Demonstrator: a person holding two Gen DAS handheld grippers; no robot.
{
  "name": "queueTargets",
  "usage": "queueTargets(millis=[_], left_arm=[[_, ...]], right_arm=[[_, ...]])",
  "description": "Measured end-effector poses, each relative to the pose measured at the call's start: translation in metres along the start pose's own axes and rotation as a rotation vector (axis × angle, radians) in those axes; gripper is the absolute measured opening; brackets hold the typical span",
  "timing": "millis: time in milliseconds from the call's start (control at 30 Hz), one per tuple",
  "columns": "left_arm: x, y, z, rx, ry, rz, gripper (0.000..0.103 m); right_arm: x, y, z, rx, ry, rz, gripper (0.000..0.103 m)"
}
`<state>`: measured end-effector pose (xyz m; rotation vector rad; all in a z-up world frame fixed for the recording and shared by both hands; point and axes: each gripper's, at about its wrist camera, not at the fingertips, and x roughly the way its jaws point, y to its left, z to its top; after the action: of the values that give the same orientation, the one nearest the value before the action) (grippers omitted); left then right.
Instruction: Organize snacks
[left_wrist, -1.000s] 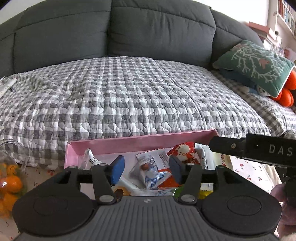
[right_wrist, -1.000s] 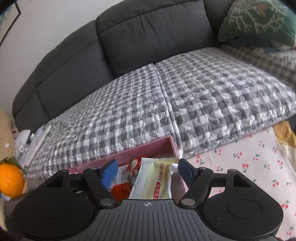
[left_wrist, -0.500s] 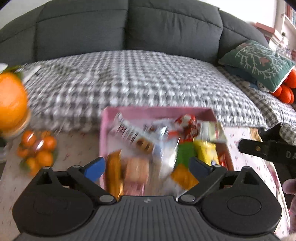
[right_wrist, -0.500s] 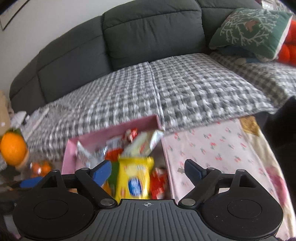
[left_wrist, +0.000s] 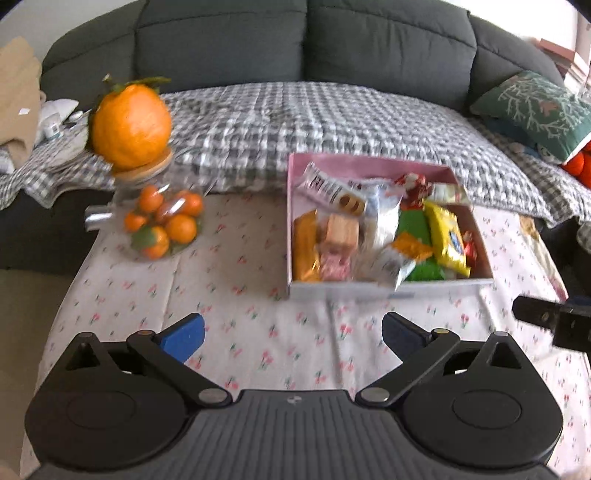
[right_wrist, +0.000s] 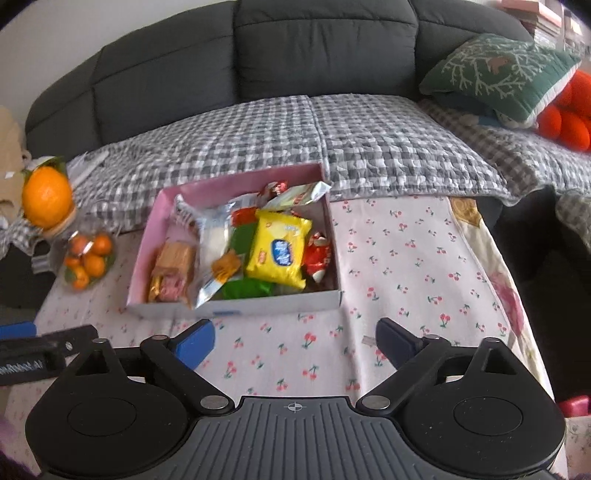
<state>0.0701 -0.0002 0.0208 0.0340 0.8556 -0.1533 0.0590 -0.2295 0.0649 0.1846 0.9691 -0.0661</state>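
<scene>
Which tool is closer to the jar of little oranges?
Left. The left tool hangs over the tablecloth with the jar of little oranges just ahead to its left. The right tool sits farther over, with the snack box between it and the jar.

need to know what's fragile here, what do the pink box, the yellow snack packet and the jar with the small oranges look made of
Pink box: seemingly cardboard, matte, with thin, straight folded walls.
Yellow snack packet: likely plastic film, glossy, puffed, with crimped ends.
Jar: see-through, glass or clear plastic; the blur leaves it open. Its lid looks like pale wood.
</scene>
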Motion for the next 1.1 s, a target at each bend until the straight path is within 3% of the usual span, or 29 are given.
queueTargets(millis=[533,1100], left_arm=[[-0.023,-0.004,-0.039,0.026,0.037,0.078,0.102],[-0.028,-0.011,-0.044,0.045,0.021,0.065,0.102]], right_arm=[[-0.013,0.015,-0.031,0.006,0.086,-0.074,0.103],[-0.031,0.025,-0.037,-0.052,0.030,-0.060,0.103]])
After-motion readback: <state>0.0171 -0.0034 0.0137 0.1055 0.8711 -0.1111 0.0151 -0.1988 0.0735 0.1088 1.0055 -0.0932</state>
